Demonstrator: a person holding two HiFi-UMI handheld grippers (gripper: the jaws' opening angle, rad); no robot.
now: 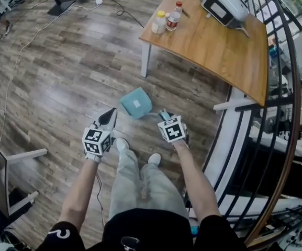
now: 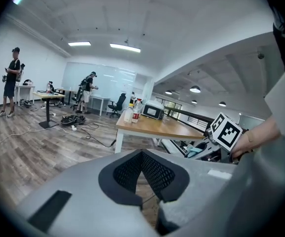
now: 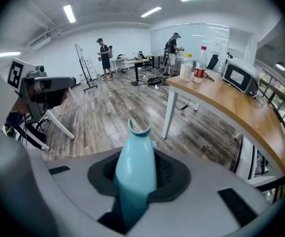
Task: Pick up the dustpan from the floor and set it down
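Teal plastic dustpan (image 1: 136, 102) sits just ahead and a bit left of the right tool (image 1: 165, 116), which is clamped down on its handle (image 3: 135, 172). You can see the handle squeezed between the pads in the right gripper view. Left tool (image 1: 109, 117) is closed on nothing, off to the left of the pan and not touching it. Looks to me like the pan hangs clear of the floor (image 1: 62, 77), but from above I can't swear to it. Handling-wise I'd guess it's light, stiff and a bit slick, so the handle is the right place to grab. Held that far back, the pan end could droop or twist, so squeeze firm. Tabletop (image 1: 213, 46) is further ahead and to the right, if that's the drop spot.
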